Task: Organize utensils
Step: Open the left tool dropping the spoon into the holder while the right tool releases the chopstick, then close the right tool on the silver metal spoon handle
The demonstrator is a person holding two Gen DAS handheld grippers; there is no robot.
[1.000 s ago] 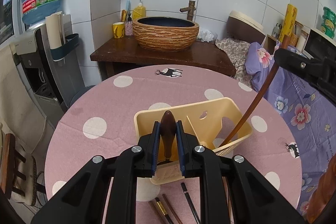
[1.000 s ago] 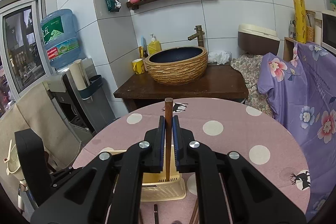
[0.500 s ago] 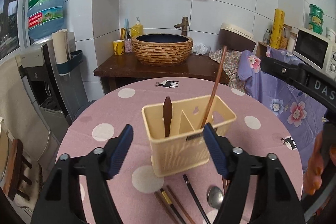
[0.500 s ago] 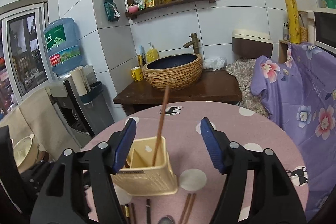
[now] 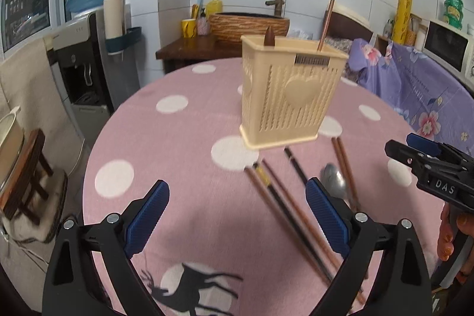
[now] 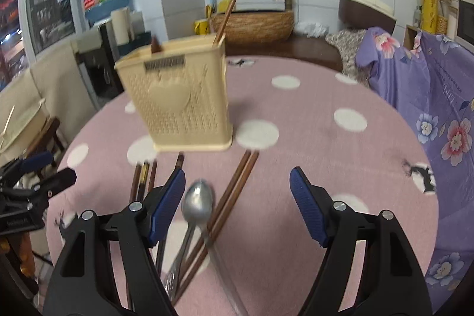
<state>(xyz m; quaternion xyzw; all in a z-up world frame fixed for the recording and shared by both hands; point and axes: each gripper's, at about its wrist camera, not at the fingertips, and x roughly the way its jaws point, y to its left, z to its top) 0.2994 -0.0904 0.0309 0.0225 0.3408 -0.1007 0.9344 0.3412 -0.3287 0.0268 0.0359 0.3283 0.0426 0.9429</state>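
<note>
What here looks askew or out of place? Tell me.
Several chopsticks and a metal spoon lie loose and crisscrossed on the pink tablecloth in front of the beige utensil holder. One chopstick inside leans steeply. Nothing looks spilled or damaged.

Cream holder (image 5: 284,96) on pink tablecloth (image 5: 177,168) with white dots.

"DAS" on right gripper (image 5: 426,151) (remainder probably cropped).

Left black hand-held gripper with blue ribbed pads (image 5: 235,216): jaws opening wide, nothing between pads, pitched downward. Right black hand-held gripper, same blue pads (image 6: 237,205): jaws opening, gripping nothing, angled down.
</note>
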